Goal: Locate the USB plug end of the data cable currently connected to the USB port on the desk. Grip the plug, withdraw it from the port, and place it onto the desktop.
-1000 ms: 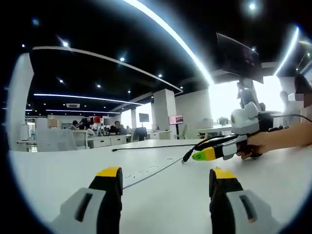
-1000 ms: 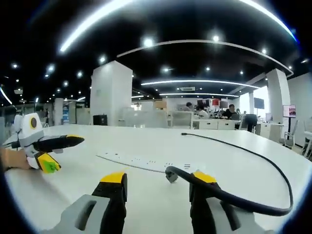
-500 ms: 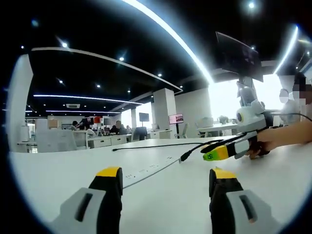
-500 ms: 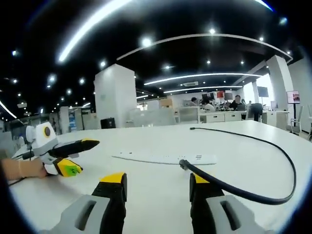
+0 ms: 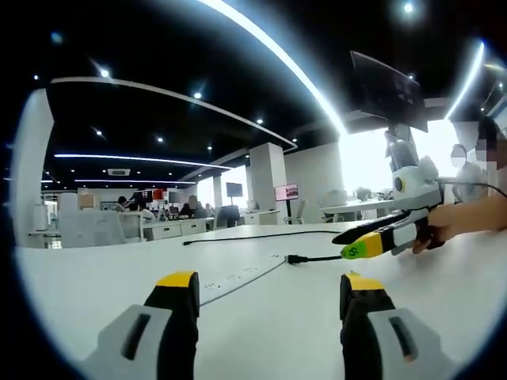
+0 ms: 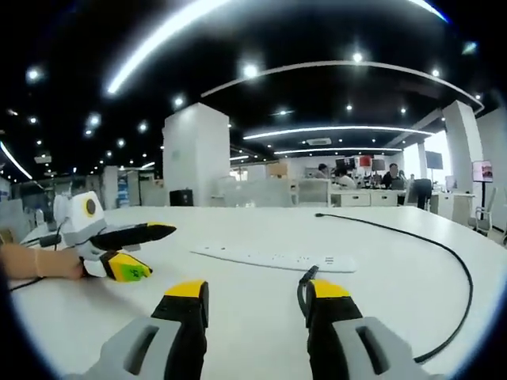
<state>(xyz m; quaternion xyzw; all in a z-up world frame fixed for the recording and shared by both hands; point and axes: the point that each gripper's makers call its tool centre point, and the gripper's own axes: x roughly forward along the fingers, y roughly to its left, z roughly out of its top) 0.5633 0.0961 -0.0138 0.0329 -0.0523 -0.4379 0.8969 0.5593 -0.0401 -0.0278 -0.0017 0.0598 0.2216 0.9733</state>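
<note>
Over desk (image 5: 95,289), left claw (image 5: 269,280) agape (empty)

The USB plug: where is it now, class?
In the left gripper view the USB plug hangs just above the white desk, between the socket strip and the right gripper.

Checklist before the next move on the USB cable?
1. USB plug out of the port strip: ok.
2. Right hand-held gripper gripping the cable: cannot tell; its jaws stand apart, with the cable beside one.
3. Plug resting on the desktop: cannot tell.
4. Left hand-held gripper open and apart from the cable: ok.
5. Bare desktop around the plug: ok.
</note>
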